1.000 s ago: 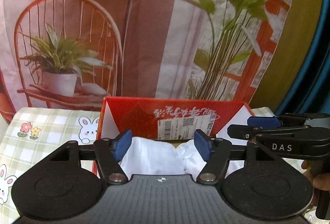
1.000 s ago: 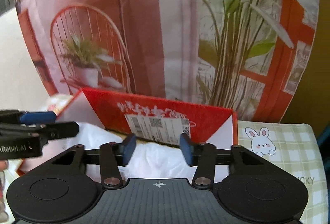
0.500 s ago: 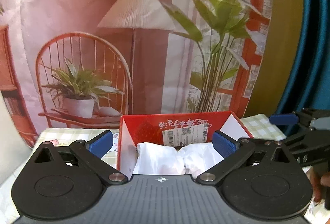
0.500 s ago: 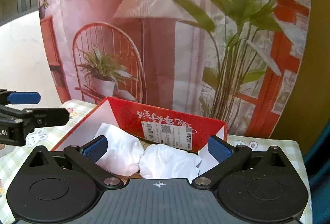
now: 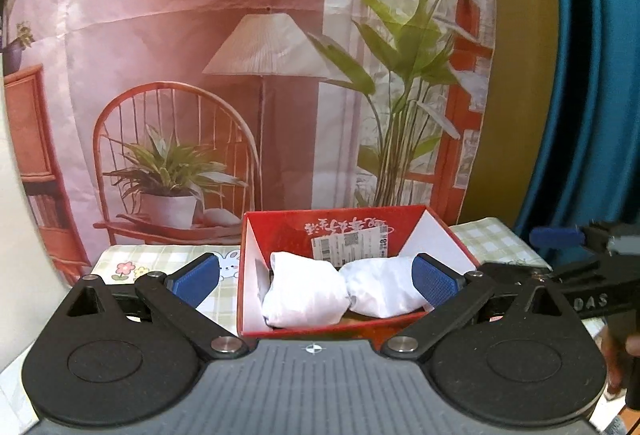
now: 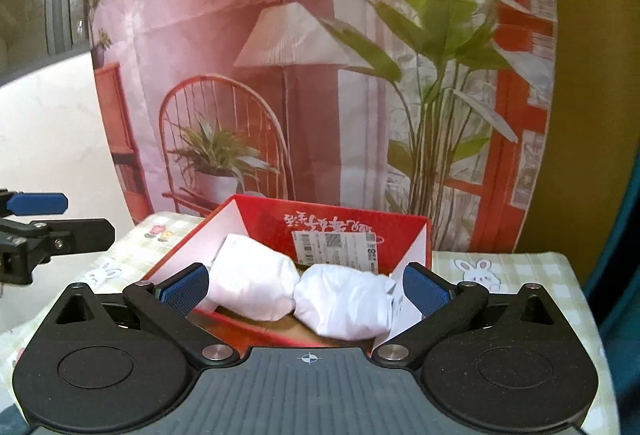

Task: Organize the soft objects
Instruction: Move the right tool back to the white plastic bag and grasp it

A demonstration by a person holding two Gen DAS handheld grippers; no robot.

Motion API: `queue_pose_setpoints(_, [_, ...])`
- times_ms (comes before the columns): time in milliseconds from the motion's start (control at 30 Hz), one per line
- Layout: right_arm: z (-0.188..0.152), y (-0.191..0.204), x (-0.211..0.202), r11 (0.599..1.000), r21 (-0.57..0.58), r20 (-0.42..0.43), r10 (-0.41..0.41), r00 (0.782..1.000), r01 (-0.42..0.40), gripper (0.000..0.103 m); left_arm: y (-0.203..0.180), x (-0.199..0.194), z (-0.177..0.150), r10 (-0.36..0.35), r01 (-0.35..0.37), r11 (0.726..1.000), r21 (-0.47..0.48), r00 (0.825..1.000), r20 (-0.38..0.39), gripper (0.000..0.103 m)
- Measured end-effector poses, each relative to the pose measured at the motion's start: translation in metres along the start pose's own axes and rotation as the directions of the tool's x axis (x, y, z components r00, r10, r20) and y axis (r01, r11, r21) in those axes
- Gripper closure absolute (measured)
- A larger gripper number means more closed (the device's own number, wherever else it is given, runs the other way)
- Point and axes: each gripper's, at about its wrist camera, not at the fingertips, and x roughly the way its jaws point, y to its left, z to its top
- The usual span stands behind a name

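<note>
- Left gripper (image 5: 316, 278) spread wide, blue pads well apart, nothing between them; jaws just been opening, clear of the cloth.
- Right gripper (image 6: 305, 287) likewise spread to its widest and empty, jaws just been opening; seen again at the right edge of the left wrist view, with part of a hand (image 5: 616, 351) under it.
- Just beyond the fingertips: red box (image 5: 280, 231), open at the top, standing on a green checked cloth with rabbits (image 6: 500, 267).
- Inside the box: two white soft bundles side by side and touching, left bundle (image 5: 306, 291) and right bundle (image 5: 380, 287), both below the rim, shipping label (image 5: 352, 243) on the far inner wall behind them.
- Judged as late in the task: both bundles packed and released, neither gripper in contact.
- No other soft object visible on the cloth in either view; whether more remains out of frame cannot be told.
- Farthest back: printed backdrop (image 5: 200, 55) of lamp, chair and plants; blue curtain (image 5: 592, 75) at the right.
</note>
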Motion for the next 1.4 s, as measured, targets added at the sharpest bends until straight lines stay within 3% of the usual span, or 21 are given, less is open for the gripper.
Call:
queue_pose_setpoints(333, [-0.068, 0.000, -0.062, 0.999, 0.037, 0.008, 0.008, 1.000, -0.008, 0.000, -0.012, -0.046, -0.052, -0.016, 0.016, 0.999, 0.031, 1.000, -0.007, 0.000])
queue_pose_setpoints(767, [-0.127, -0.003, -0.099, 0.997, 0.080, 0.006, -0.017, 1.000, 0.016, 0.000, -0.003, -0.066, -0.124, -0.035, 0.022, 0.994, -0.109, 0.993, -0.115, 0.000])
queue_pose_setpoints(1000, [-0.156, -0.005, -0.101, 0.997, 0.070, -0.054, -0.039, 0.998, 0.043, 0.001, 0.003, -0.054, -0.143, -0.085, 0.050, 0.983, -0.177, 0.976, -0.198, 0.001])
queue_pose_setpoints(1100, [-0.164, -0.006, -0.095, 0.997, 0.071, -0.093, -0.028, 0.995, 0.035, 0.007, 0.001, -0.047, -0.148, -0.102, 0.060, 0.981, -0.186, 0.969, -0.227, 0.004])
queue_pose_setpoints(1400, [-0.192, -0.002, -0.072, 0.995, 0.100, -0.228, 0.008, 0.974, 0.015, 0.018, 0.000, -0.022, -0.168, -0.156, 0.082, 0.970, -0.227, 0.931, -0.331, 0.027])
